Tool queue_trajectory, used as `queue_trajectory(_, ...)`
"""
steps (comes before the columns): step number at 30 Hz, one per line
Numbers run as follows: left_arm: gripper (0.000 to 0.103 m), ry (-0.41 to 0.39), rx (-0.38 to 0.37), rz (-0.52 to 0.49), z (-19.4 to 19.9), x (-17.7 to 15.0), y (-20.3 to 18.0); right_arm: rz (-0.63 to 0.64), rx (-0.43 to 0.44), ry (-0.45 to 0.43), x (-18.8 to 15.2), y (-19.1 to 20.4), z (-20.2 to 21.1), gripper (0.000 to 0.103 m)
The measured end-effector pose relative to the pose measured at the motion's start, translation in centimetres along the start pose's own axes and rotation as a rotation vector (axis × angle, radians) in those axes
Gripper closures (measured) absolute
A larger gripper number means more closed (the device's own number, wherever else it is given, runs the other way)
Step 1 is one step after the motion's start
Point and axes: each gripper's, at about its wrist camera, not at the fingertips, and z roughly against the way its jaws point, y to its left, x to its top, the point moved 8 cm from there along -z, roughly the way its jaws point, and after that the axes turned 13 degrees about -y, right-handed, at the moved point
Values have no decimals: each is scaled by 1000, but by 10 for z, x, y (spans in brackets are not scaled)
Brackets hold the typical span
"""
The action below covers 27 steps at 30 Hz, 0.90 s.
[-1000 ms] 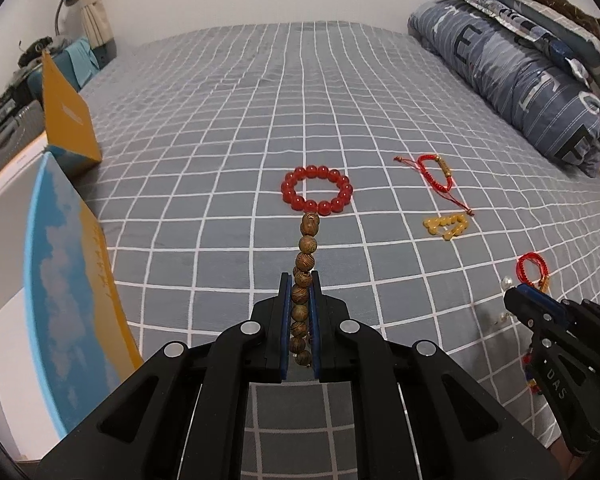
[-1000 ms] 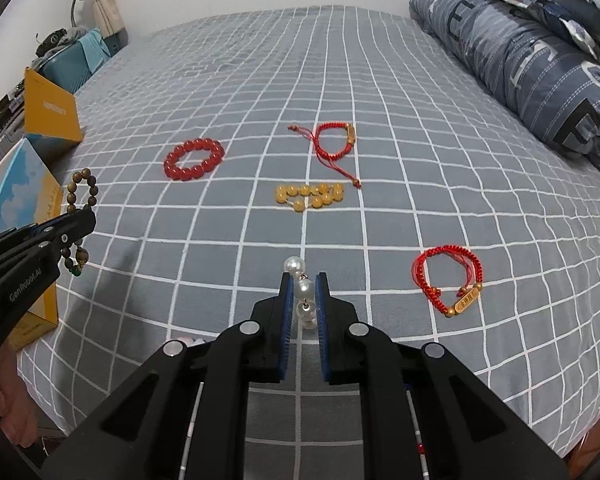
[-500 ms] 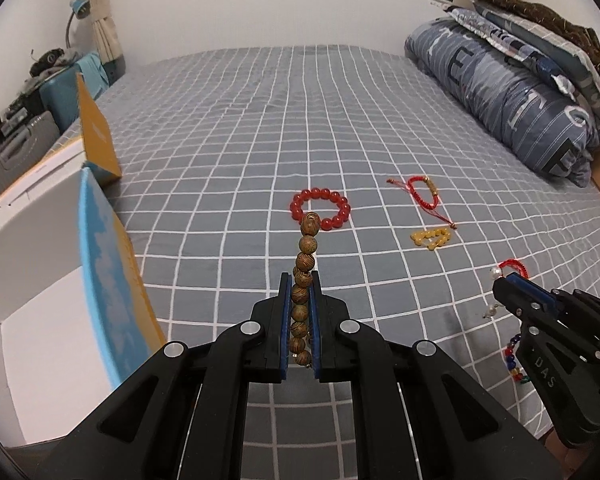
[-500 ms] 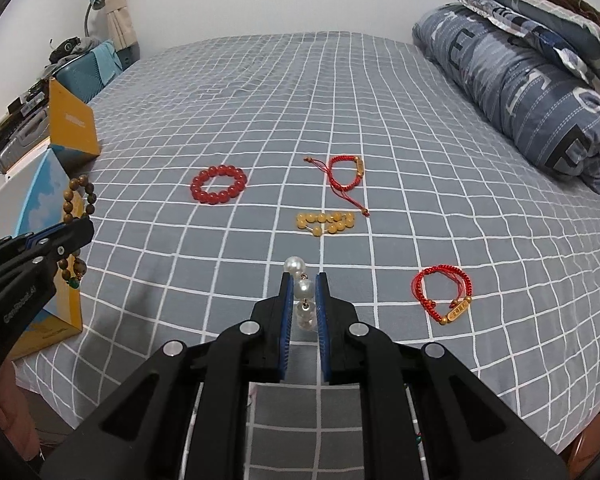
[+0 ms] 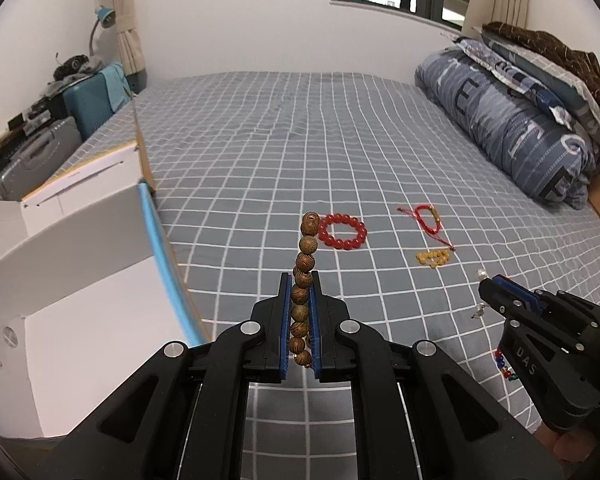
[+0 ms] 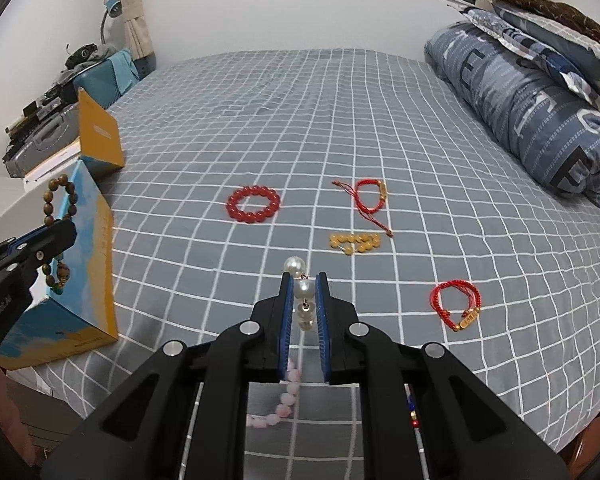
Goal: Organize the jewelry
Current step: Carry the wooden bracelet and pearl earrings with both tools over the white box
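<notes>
L tongs [image 5: 300, 312] clamped on wooden bead bracelet [image 5: 305, 280]; beads stick up past the tips, held above bed [image 5: 300, 128] edge, beside open box [image 5: 100, 264] w/ blue-yellow flap. R tongs [image 6: 303, 308] clamped on pearl strand [image 6: 302, 290]; one pearl pokes past the tips, pink beads [image 6: 288, 392] trail under the tongs. On grey checked bed cover: red bead bracelet [image 6: 253, 204] mid-bed, red cord bracelet [image 6: 370, 198] to its right, yellow beads [image 6: 354, 242] just below that cord, 2nd red cord bracelet w/ gold tag [image 6: 456, 304] nearer R edge, well apart from the rest. Rolled duvet [image 6: 532, 120] far right
</notes>
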Motion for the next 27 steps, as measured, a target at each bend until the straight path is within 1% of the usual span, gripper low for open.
queue_trajectory(3, 96, -17, 14, 8, 9, 3, 10, 5, 7, -5, 4, 9, 1, 92)
queue_trajectory(7, 96, -43, 75, 24, 17, 4, 34, 21, 23, -18, 11, 26, 4, 92)
queue_trajectory(10, 96, -42, 99, 48, 21, 4, 52, 35, 34, -24, 16, 41, 4, 92)
queue_trajectory(16, 96, -50, 143, 65, 32, 2, 82, 61, 62, -27, 24, 71, -2, 92)
queue_trajectory(27, 96, -54, 238, 119, 54, -5, 146, 99, 147, -53, 39, 139, -1, 92)
